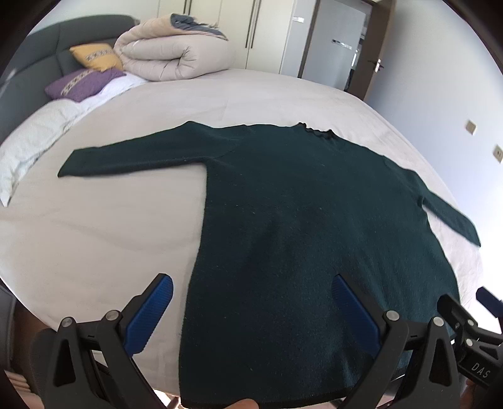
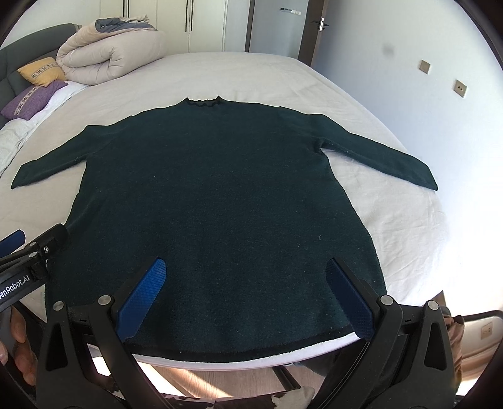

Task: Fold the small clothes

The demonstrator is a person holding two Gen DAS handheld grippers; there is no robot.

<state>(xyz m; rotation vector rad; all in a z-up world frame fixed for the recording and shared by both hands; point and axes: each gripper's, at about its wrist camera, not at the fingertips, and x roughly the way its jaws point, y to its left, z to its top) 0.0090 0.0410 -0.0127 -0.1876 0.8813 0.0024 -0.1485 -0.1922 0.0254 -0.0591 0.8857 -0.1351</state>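
Note:
A dark green long-sleeved sweater point(image 1: 301, 226) lies flat on the white bed point(image 1: 125, 220), collar far, hem at the near edge, both sleeves spread out. It also shows in the right wrist view point(image 2: 220, 195). My left gripper point(image 1: 253, 283) is open above the hem's left part, its left finger point(image 1: 151, 311) over bare sheet. My right gripper point(image 2: 245, 267) is open above the hem's right part. The left gripper's tool shows at the left edge of the right wrist view point(image 2: 28, 254). Both are empty.
A rolled beige duvet point(image 1: 169, 53) and yellow point(image 1: 94, 56) and purple point(image 1: 81, 83) pillows lie at the head of the bed, far left. Wardrobe doors point(image 1: 251, 28) and a door point(image 1: 374, 63) stand beyond. The bed's near edge point(image 2: 283, 355) runs under the hem.

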